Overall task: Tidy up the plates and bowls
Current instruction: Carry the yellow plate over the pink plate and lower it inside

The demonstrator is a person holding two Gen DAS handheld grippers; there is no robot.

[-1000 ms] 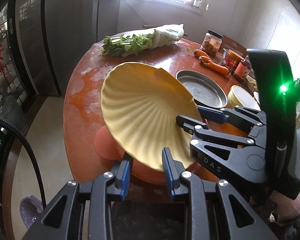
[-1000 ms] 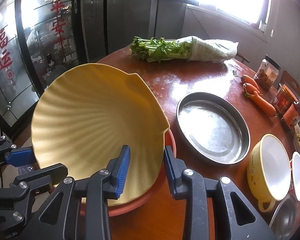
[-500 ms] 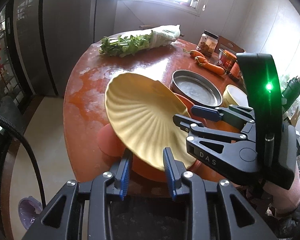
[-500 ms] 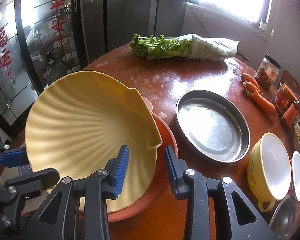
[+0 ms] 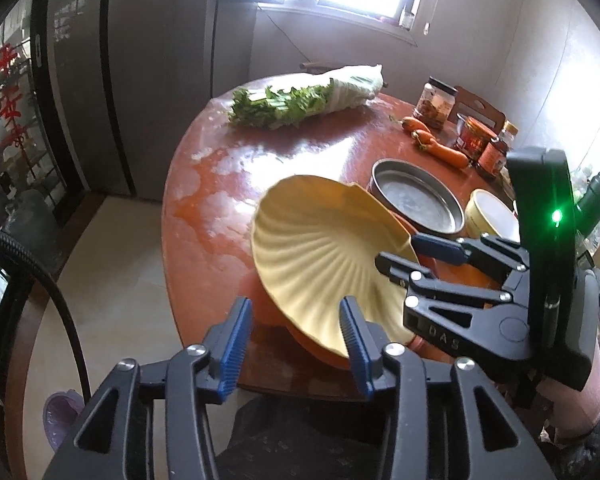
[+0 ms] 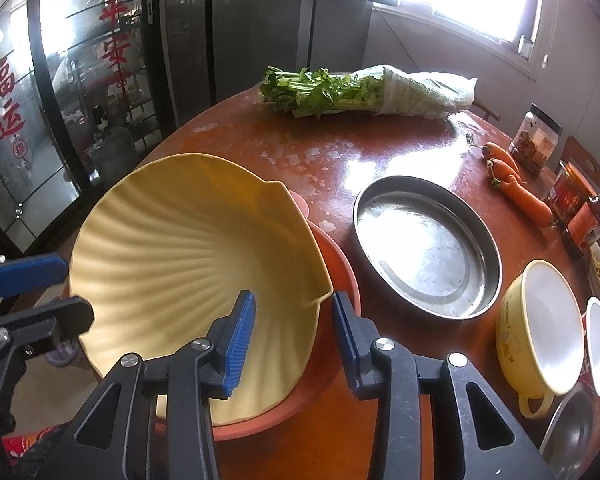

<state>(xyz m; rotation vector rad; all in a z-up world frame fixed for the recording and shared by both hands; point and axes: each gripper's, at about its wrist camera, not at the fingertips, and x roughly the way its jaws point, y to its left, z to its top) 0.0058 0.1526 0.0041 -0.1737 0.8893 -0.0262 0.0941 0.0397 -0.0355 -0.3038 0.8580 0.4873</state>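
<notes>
Raised letters "DAS" are showing on the black plastic body of the right gripper (image 5: pixel 394 254). Large red characters 福 and 运, and further right 平 and 安, are standing on the dark glass cabinet doors (image 6: pixel 60 128).

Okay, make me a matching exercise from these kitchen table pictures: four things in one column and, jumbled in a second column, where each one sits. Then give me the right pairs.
Things
1. yellow shell-shaped ribbed plate
2. round stainless steel pan
3. bundle of leafy greens
4. yellow handled cup with white inside

Places
A. at the far edge of the round wooden table
B. tilted in the orange bowl
C. near side of the steel pan, at the picture's right
D. between the orange bowl and the carrots

Pairs: 1-B, 2-D, 3-A, 4-C
</notes>
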